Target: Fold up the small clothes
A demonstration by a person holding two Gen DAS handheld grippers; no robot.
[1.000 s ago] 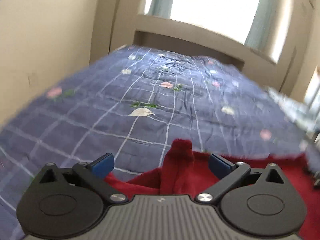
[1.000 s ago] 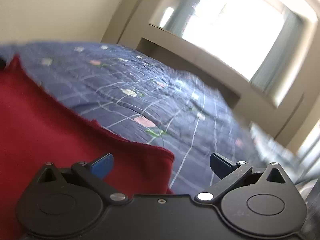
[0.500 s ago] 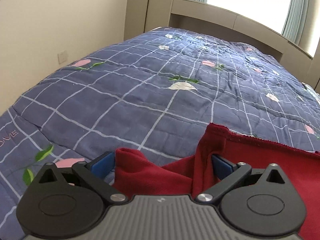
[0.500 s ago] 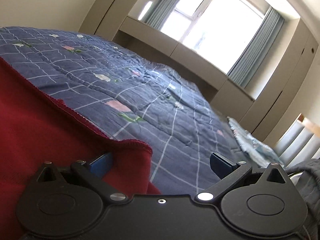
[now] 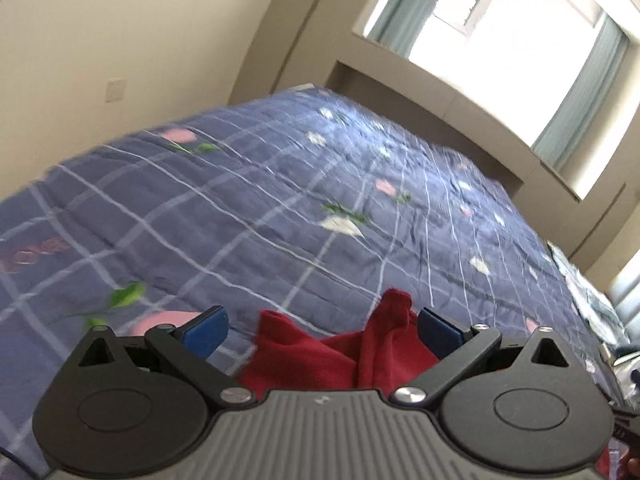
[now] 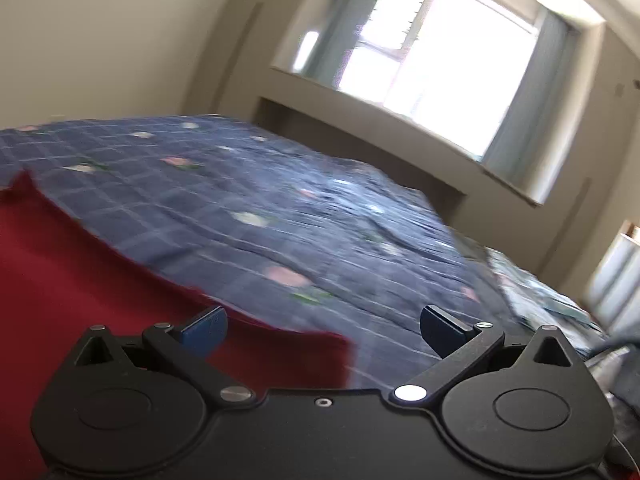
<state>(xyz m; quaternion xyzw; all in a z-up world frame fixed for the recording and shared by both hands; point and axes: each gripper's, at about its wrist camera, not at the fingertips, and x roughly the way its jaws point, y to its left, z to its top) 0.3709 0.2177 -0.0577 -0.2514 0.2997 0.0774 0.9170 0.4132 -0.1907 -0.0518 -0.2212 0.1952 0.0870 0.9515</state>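
I am seeing both the left gripper (image 5: 320, 330) and right gripper (image 6: 322, 330) with fingers spread wide, gripping nothing; the red garment (image 5: 340, 354) is bunching at lower centre on the bed (image 5: 248, 208), risking an uneven fold.

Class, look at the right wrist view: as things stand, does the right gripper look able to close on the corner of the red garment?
Probably yes. The right gripper is open, and the red garment has its corner lying between the blue fingertips, with nothing in the way. Blur hides the exact depth.
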